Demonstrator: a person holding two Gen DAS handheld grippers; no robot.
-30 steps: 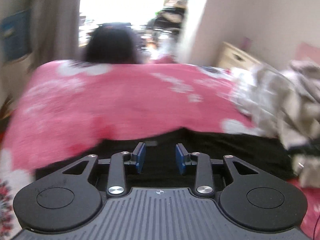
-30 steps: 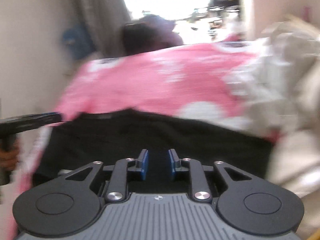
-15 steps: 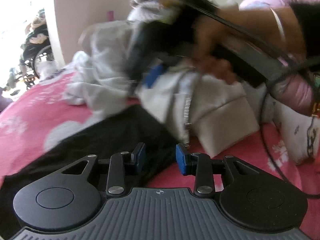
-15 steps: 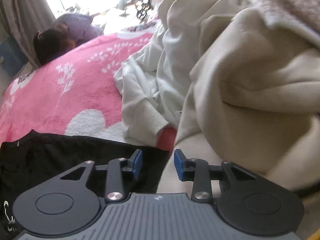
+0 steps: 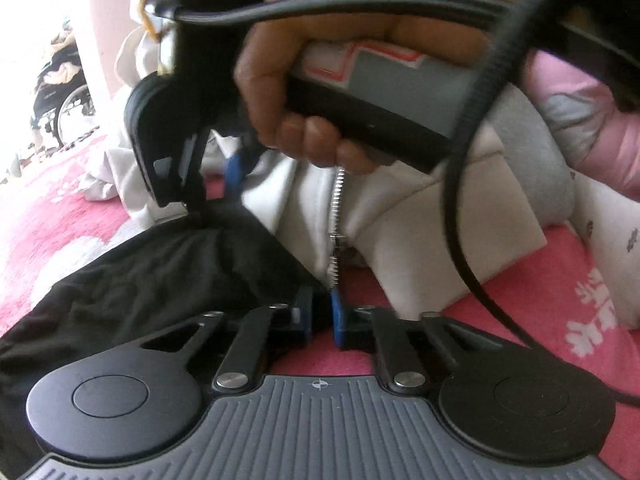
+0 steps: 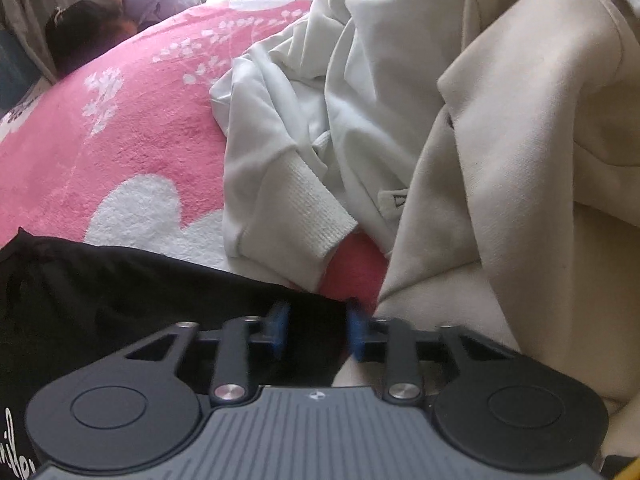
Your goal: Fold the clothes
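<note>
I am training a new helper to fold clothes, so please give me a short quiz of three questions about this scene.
1. True or false: the white hoodie has a metal zipper.
2. Which garment lies between the fingers of the left gripper and of the right gripper? A: cream coat. B: black garment. C: white sweatshirt.
3. Fill in: the clothes lie on a ___ blanket with white flowers.
Key: 1 true. 2 B; both grippers' jaws are closing on it. 3 pink.
</note>
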